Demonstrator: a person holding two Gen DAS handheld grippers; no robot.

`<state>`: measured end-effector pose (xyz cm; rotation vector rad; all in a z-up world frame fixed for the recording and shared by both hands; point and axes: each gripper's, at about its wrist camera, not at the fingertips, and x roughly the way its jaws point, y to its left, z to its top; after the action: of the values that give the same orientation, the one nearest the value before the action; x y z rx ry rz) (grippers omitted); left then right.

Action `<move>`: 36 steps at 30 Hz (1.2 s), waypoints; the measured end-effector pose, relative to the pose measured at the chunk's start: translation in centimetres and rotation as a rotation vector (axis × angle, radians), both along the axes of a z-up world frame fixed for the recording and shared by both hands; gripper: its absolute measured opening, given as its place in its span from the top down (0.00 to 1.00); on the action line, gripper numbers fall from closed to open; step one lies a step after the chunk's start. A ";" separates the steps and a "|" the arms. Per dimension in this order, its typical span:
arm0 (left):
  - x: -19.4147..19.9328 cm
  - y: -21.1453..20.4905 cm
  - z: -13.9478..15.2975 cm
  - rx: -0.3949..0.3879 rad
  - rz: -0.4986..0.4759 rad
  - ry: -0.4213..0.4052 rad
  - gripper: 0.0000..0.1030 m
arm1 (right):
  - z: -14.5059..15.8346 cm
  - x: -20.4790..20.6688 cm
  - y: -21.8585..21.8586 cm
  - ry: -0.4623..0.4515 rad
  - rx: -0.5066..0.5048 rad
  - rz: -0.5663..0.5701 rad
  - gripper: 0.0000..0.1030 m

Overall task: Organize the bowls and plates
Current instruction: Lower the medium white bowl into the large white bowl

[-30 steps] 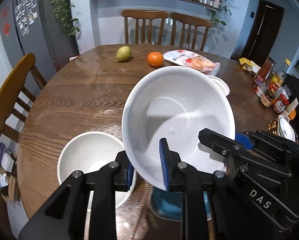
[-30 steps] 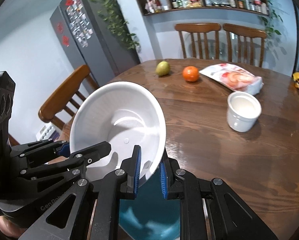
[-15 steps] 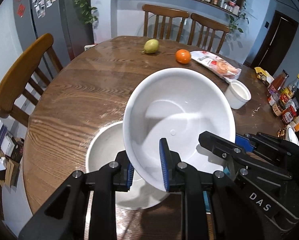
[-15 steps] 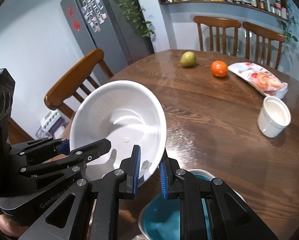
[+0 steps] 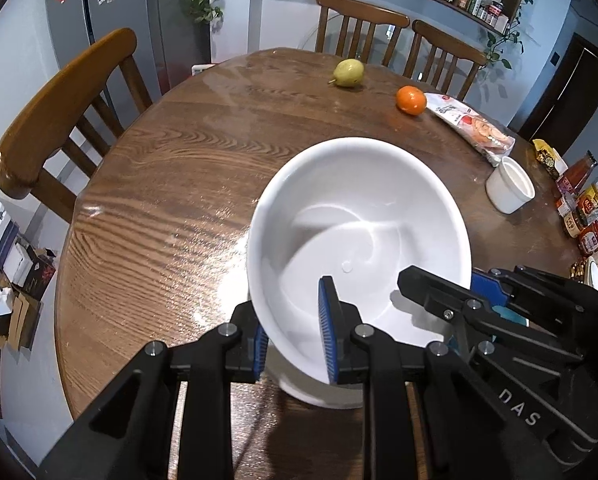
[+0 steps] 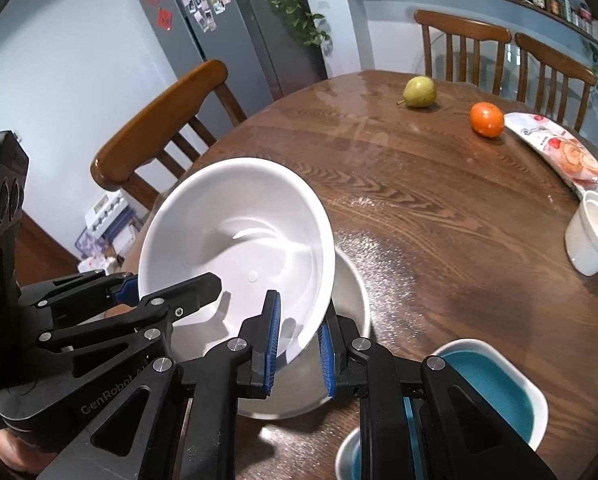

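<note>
1. Both grippers have carried the white bowl (image 5: pixel 359 232) leftward since a second ago; it now hangs directly over the second white bowl (image 6: pixel 349 292), which earlier sat off to the left in the left wrist view.
2. Left gripper (image 5: pixel 293 342): jaws clamped on the near rim of the white bowl, one blue pad inside, one outside.
3. Right gripper (image 6: pixel 298 344): jaws clamped on the same bowl's rim at another spot, pads either side of the wall.
4. Held bowl is tilted, opening facing the cameras, inside looks empty.
5. Second white bowl sits on the table (image 5: pixel 159 200), mostly hidden under the held one; only part of its rim and wall shows. Cannot tell if the two bowls touch.
6. Blue-lined dish with white rim (image 6: pixel 495 384) on the table just right of the lower bowl, in the right wrist view; another white-rimmed piece (image 6: pixel 349 456) shows beside it at the bottom edge, partly hidden by the gripper.
7. Further back on the table: small white cup (image 5: pixel 511 190), snack packet (image 5: pixel 471 126), orange (image 5: pixel 411 100), pear (image 5: pixel 349 73).
8. Jars and bottles (image 5: pixel 583 208) clustered at the right edge of the table.
</note>
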<state>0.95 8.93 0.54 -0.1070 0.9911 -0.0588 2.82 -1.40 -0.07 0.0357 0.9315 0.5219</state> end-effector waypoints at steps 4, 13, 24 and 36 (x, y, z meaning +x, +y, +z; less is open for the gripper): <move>0.1 0.7 -0.8 0.000 0.005 0.025 0.80 | -0.5 0.2 0.7 0.017 -0.009 0.002 0.81; 0.5 0.9 -1.8 0.003 -0.015 0.054 0.81 | -1.8 0.8 1.5 0.064 -0.033 -0.005 0.81; 0.3 -0.6 -2.3 0.043 -0.086 0.073 0.81 | -2.1 0.3 0.6 0.090 -0.054 -0.037 0.81; 0.3 -1.3 -3.3 0.076 -0.095 0.096 0.81 | -2.7 0.1 0.4 0.108 -0.095 -0.041 0.81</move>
<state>1.21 7.60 -2.73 0.0074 1.0923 -0.1038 2.87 -0.97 -2.80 -0.0035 1.0586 0.4407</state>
